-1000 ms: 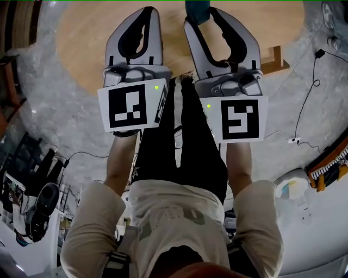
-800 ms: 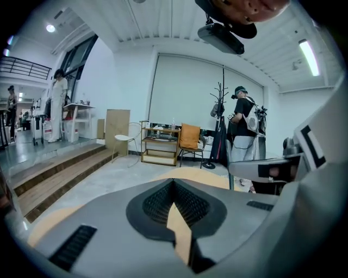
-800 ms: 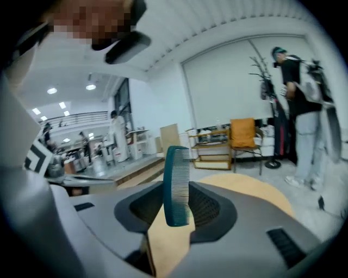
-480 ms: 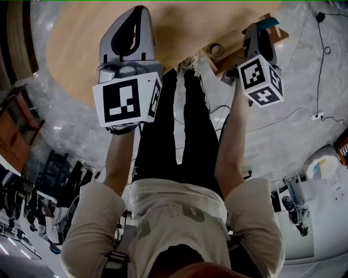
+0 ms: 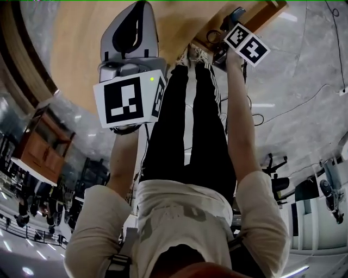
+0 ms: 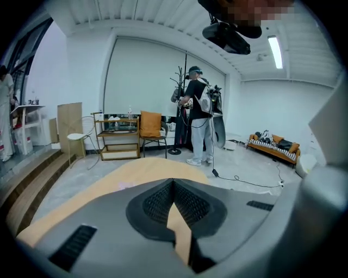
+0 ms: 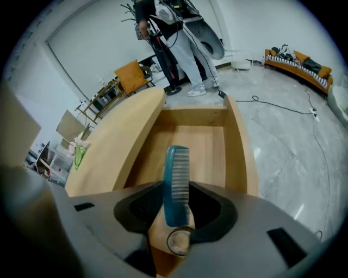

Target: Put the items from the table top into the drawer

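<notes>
My right gripper [image 7: 176, 196] is shut on a blue comb [image 7: 178, 174], which stands on end between the pads with its teeth to the right. It hangs over the open wooden drawer [image 7: 235, 146]; a small round ring-shaped item [image 7: 178, 241] lies on the drawer floor just below. In the head view the right gripper [image 5: 229, 23] is at the top right, beyond its marker cube [image 5: 247, 44]. My left gripper [image 5: 140, 8] is over the round wooden table top [image 5: 81, 38], its jaws together and nothing in them [image 6: 174, 187].
A green and white item [image 7: 80, 155] lies on the table top to the drawer's left. A person [image 6: 198, 117] stands beyond the table, near an orange chair [image 6: 151, 127] and a shelf [image 6: 114, 136]. A cable [image 6: 244, 179] runs over the grey floor.
The right gripper has swung from beside the left one over the table, down and to the right over the drawer, rolling as it went, comb still in it. The left gripper shifted slightly.
</notes>
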{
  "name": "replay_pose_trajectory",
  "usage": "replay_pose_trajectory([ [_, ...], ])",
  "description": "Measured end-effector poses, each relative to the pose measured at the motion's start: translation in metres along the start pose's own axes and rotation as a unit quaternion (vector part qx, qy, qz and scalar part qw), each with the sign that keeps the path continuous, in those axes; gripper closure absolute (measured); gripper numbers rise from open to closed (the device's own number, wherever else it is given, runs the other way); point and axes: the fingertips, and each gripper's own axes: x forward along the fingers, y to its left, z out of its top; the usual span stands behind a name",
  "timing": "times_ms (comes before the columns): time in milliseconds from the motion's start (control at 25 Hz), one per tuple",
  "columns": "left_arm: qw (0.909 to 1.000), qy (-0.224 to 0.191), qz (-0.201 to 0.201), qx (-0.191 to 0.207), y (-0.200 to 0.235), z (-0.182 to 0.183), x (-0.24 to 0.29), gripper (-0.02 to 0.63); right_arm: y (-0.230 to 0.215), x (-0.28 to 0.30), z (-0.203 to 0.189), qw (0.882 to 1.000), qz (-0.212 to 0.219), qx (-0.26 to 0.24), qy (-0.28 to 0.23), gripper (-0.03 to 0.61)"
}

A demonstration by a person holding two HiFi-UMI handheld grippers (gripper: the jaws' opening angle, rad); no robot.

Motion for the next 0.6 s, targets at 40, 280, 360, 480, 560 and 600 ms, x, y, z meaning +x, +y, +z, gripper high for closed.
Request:
replay_pose_trajectory([
  [40, 1.0, 0.007, -0.002, -0.001, -0.003, -0.004, 0.001, 0.606, -0.002, 0.008, -0.006, 1.0, -0.004, 0.002, 0.012, 0.426],
  [280, 0.9992, 0.025, -0.029, 0.01, -0.016, -0.018, 0.01, 0.606, -0.02, 0.038, -0.029, 0.997, -0.026, 0.045, 0.057, 0.426],
  [360, 0.999, 0.029, -0.03, 0.013, -0.015, -0.022, 0.013, 0.606, -0.023, 0.045, -0.033, 0.996, -0.027, 0.048, 0.068, 0.426],
  [480, 0.9989, 0.031, -0.031, 0.014, -0.013, -0.025, 0.022, 0.606, -0.02, 0.056, -0.034, 0.995, -0.003, 0.058, 0.08, 0.426],
  [560, 0.9989, 0.029, -0.033, 0.012, -0.012, -0.024, 0.026, 0.606, -0.017, 0.06, -0.031, 0.994, 0.007, 0.074, 0.077, 0.423],
  [600, 0.9989, 0.029, -0.034, 0.012, -0.012, -0.024, 0.026, 0.606, -0.016, 0.061, -0.03, 0.994, 0.009, 0.076, 0.075, 0.403],
])
